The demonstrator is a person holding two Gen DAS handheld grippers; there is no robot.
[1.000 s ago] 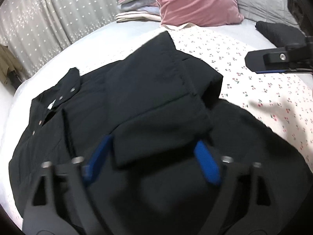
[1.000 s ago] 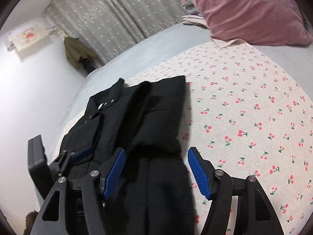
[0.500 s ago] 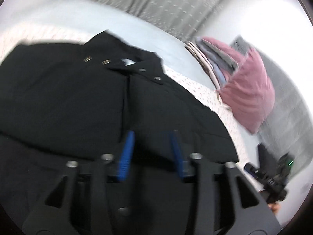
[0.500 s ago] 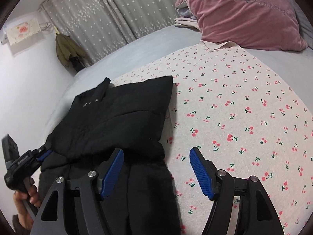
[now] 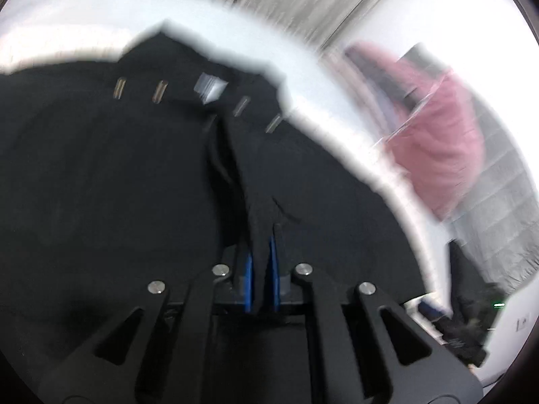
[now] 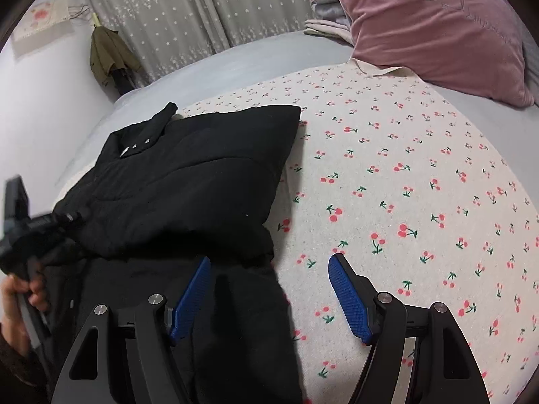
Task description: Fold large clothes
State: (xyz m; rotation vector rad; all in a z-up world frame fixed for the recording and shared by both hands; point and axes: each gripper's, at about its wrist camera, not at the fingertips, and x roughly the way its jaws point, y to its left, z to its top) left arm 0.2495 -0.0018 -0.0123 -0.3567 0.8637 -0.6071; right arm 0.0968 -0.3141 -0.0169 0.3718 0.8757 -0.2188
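A black padded jacket (image 6: 188, 175) lies on the bed with one sleeve folded across its body and its snap collar (image 5: 202, 97) at the far end. In the blurred left wrist view my left gripper (image 5: 266, 232) is shut, pinching a ridge of the jacket's black fabric (image 5: 259, 208) between its blue pads. My right gripper (image 6: 269, 257) is open and hovers low over the jacket's right edge. One of its fingers (image 6: 192, 289) is above the black cloth and the other above the sheet, and neither pad presses on anything. A hand (image 6: 13, 303) holds the left tool at the jacket's left side.
A cherry-print sheet (image 6: 404, 185) covers the bed to the right of the jacket. A pink pillow (image 6: 438, 23) and a stack of folded clothes (image 6: 326, 17) sit at the head. An olive garment (image 6: 107, 54) hangs by the dotted curtain (image 6: 188, 10). Dark items (image 5: 471, 330) lie at the bed's right side.
My left gripper swung around the jacket, rolled, and closed from wide open onto a fold of black fabric. My right gripper sank slightly toward the jacket's right edge.
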